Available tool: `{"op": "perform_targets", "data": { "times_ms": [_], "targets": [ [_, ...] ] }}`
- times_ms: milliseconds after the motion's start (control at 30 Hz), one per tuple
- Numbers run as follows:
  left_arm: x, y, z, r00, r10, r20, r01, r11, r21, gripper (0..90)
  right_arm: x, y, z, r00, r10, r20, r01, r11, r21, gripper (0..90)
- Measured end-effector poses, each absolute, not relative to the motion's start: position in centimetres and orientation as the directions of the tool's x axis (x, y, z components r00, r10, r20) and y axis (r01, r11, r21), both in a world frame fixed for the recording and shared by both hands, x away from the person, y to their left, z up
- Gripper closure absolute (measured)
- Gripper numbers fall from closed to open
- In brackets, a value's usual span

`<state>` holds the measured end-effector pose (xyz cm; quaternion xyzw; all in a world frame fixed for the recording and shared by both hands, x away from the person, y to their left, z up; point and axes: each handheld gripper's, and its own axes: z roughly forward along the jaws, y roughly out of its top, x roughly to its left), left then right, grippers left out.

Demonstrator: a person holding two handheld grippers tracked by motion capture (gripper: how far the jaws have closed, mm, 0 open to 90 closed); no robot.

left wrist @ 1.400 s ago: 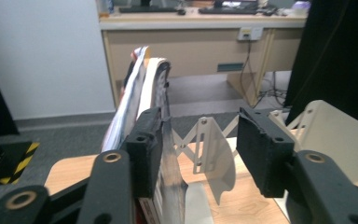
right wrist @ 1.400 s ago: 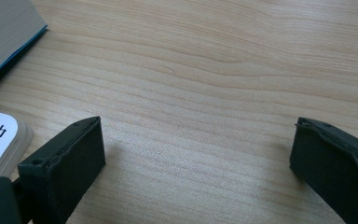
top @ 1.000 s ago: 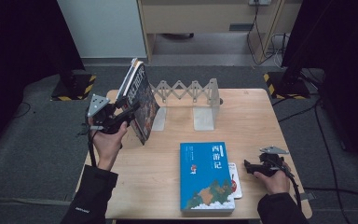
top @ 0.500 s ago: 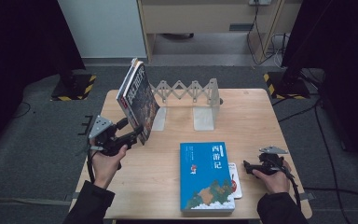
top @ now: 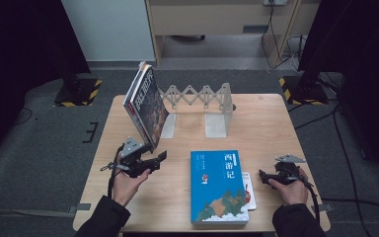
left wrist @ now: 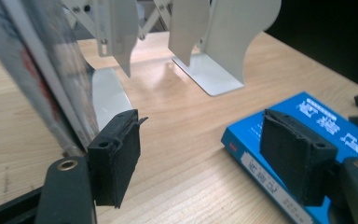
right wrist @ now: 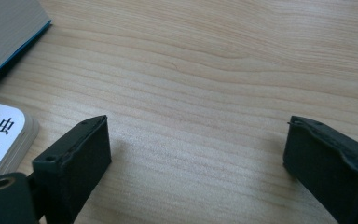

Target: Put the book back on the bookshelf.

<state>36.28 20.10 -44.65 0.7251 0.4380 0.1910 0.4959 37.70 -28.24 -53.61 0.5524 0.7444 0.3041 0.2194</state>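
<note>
- The dark book [top: 145,106] leans tilted against the left end plate of the folding book rack [top: 200,96], its lower edge on the table [top: 276,128]; nothing grips it now.
- The left gripper [top: 159,159] sits low, just in front of the book's bottom corner. Its jaws stand apart with nothing between them and have just been opening.
- The right gripper [top: 262,177] rests near the table's right edge, jaws apart over bare wood; they have just closed a little, with nothing between them.
- Risk: the dark book stands steeply tilted on one edge. If its foot slides on the smooth wood, I judge it could slip flat or tip out of the rack.
- Risk: the left gripper is very close to that lower corner, as the left gripper view shows with the book [left wrist: 37,70] beside the near jaw. A careless pull-away could nudge the foot out.
- The blue book [top: 218,186] lies flat at the front middle of the table, partly covering a small white book [top: 248,190].
- To lift the blue book, the right gripper has to get past the white book, which lies between them; a grab there could catch both.
- The rack's other plates [left wrist: 214,42] stand empty, leaving free slots to the right.
</note>
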Motion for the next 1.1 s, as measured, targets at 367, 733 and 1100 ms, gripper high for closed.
{"op": "perform_targets", "data": {
  "times_ms": [367, 733, 1100],
  "targets": [
    [36.1, 17.6, -47.1, 0.619, 0.758, -0.205, 0.501, -0.18, 0.846, 26.2, 37.1, -27.9, -52.1, -0.323, 0.946, 0.02, 0.69, 0.221, 0.689, 19.1],
    [35.8, 15.6, -48.2, 0.641, 0.731, -0.234, 0.535, -0.206, 0.819, 26.0, 36.0, -26.1, -50.3, -0.385, 0.919, 0.083, 0.641, 0.202, 0.74, 24.3],
    [35.4, 12.6, -49.6, 0.682, 0.692, -0.235, 0.546, -0.269, 0.793, 25.7, 35.3, -23.6, -49.5, -0.462, 0.876, 0.142, 0.616, 0.201, 0.761, 25.9]
  ]
}}
